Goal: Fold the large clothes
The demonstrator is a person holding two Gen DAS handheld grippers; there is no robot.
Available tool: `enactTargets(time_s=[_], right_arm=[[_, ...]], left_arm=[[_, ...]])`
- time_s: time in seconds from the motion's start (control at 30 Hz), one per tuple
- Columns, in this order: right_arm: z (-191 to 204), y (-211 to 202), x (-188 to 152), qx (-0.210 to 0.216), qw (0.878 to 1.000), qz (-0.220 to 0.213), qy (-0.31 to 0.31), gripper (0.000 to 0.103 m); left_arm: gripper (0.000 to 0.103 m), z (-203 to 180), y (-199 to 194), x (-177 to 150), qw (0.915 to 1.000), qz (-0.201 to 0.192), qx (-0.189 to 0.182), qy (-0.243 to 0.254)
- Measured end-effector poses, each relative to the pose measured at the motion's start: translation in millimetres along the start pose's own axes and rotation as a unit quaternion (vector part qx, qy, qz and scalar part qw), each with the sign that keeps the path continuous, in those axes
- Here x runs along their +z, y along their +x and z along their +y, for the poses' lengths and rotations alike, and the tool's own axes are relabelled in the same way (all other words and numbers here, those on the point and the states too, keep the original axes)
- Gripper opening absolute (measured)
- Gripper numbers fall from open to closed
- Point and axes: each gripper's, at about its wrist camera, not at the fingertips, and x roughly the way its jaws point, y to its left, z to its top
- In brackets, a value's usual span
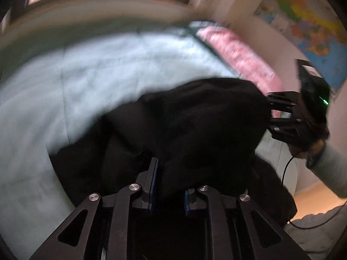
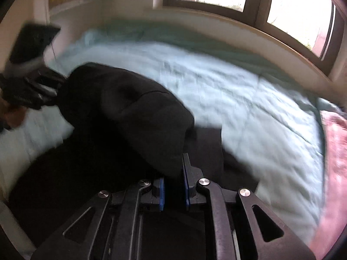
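A large black garment (image 1: 195, 125) hangs bunched between both grippers above the pale green bed cover (image 1: 65, 82). My left gripper (image 1: 170, 186) is shut on a thick fold of the garment, which covers its right finger. In the right wrist view my right gripper (image 2: 173, 184) is shut on another fold of the black garment (image 2: 130, 112). The right gripper also shows in the left wrist view (image 1: 279, 112), at the garment's far right edge. The left gripper shows in the right wrist view (image 2: 43, 88) at the garment's left edge. Both views are motion-blurred.
The bed cover (image 2: 238, 91) spreads beyond the garment. A pink blanket (image 1: 238, 54) lies along the right side of the bed and also shows in the right wrist view (image 2: 334, 151). A window (image 2: 282, 4) runs behind the bed. A map (image 1: 303, 26) hangs on the wall.
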Motion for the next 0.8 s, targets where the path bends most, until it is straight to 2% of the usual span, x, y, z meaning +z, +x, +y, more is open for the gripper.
enactTargets(time_s=[0.1, 0.17, 0.23, 0.33, 0.4, 0.43, 0.5, 0.53, 0.57, 0.6, 0.63, 0.67, 0.73, 0.8], right_arm=[[30.0, 13.6, -46.1, 0.000, 0.999, 0.049, 0.020, 0.020], [35.1, 21.5, -71.3, 0.008, 0.996, 0.082, 0.042, 0.020], [31.1, 20.7, -89.9, 0.018, 0.992, 0.103, 0.067, 0.020], [10.0, 1.3, -100.0, 0.024, 0.988, 0.103, 0.117, 0.026], [-14.8, -19.2, -90.8, 0.034, 0.984, 0.079, 0.155, 0.040], [-26.2, -26.0, -81.0, 0.041, 0.983, 0.066, 0.168, 0.051], [-46.6, -41.7, -55.1, 0.078, 0.977, 0.021, 0.197, 0.054], [-50.1, -45.8, -46.3, 0.094, 0.974, 0.004, 0.206, 0.054], [-52.7, -48.4, -32.2, 0.109, 0.970, -0.014, 0.216, 0.054], [-55.0, -46.7, -16.4, 0.119, 0.967, -0.026, 0.225, 0.058], [-55.8, -40.2, -2.2, 0.123, 0.965, -0.027, 0.229, 0.069], [-54.3, -29.0, 13.8, 0.126, 0.964, -0.025, 0.231, 0.074], [-40.2, -5.2, 34.5, 0.116, 0.967, -0.008, 0.227, 0.075], [-28.8, 31.3, 43.7, 0.101, 0.969, 0.035, 0.223, 0.075]], left_arm=[[0.019, 5.4, 29.5, -53.7, 0.9970, 0.034, 0.014, -0.068], [0.019, 9.6, 36.0, -74.6, 0.9938, 0.041, 0.024, -0.101], [0.020, 9.6, 24.0, -86.1, 0.9920, 0.032, 0.016, -0.121], [0.020, 9.5, -5.5, -84.5, 0.9914, 0.018, 0.016, -0.129], [0.020, 6.5, -28.1, -74.0, 0.9928, -0.001, 0.027, -0.117], [0.020, 4.8, -40.6, -63.8, 0.9931, -0.016, 0.028, -0.113], [0.024, 0.4, -61.3, -37.9, 0.9928, -0.054, 0.015, -0.106], [0.028, -0.8, -65.8, -28.1, 0.9922, -0.066, 0.007, -0.105], [0.042, -3.4, -68.5, -14.4, 0.9908, -0.080, -0.006, -0.109], [0.050, -4.2, -66.7, 1.0, 0.9887, -0.091, -0.022, -0.117], [0.050, -6.0, -62.8, 9.5, 0.9874, -0.094, -0.034, -0.123], [0.050, -4.5, -52.0, 21.7, 0.9849, -0.094, -0.055, -0.135], [0.050, 1.8, -30.0, 31.8, 0.9822, -0.082, -0.074, -0.152], [0.050, 12.3, 3.2, 31.2, 0.9799, -0.047, -0.076, -0.178]])
